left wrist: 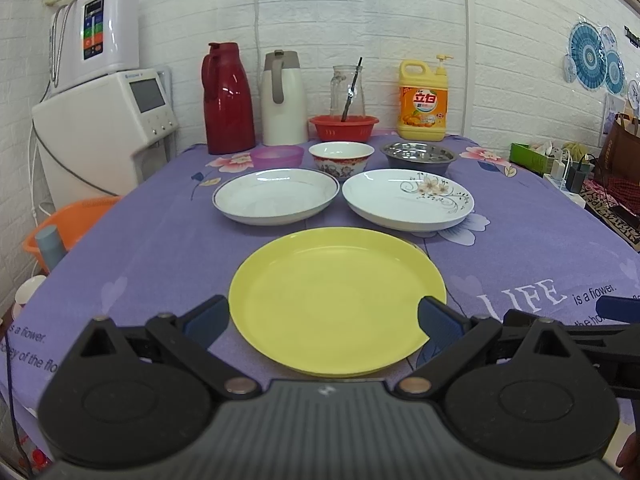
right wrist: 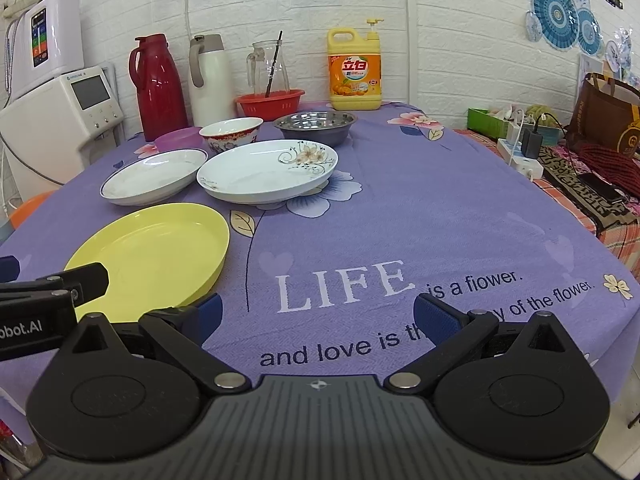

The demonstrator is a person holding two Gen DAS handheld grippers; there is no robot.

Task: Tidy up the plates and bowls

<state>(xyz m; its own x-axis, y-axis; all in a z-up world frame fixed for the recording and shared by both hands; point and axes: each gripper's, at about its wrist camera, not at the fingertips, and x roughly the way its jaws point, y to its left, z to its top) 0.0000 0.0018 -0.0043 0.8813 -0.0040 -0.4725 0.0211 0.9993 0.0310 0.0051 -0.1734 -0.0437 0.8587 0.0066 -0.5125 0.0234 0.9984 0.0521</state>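
Observation:
A yellow plate (left wrist: 336, 300) (right wrist: 152, 256) lies near the table's front edge. Behind it lie a blue-rimmed white plate (left wrist: 276, 196) (right wrist: 154, 176) and a flower-patterned white plate (left wrist: 408, 200) (right wrist: 268, 170). Further back stand a purple bowl (left wrist: 277, 156) (right wrist: 178, 138), a red-patterned china bowl (left wrist: 341, 158) (right wrist: 231, 133) and a steel bowl (left wrist: 418, 157) (right wrist: 315, 125). My left gripper (left wrist: 324, 320) is open and empty, its fingers either side of the yellow plate's near part. My right gripper (right wrist: 318, 316) is open and empty over bare cloth, right of the yellow plate.
The purple tablecloth (right wrist: 440, 216) covers the table. Along the back wall stand a red thermos (left wrist: 227, 100), a white thermos (left wrist: 283, 100), a glass jug in a red basket (left wrist: 344, 126) and a detergent bottle (left wrist: 423, 100). A water dispenser (left wrist: 104, 132) stands left; clutter (right wrist: 580, 152) lies right.

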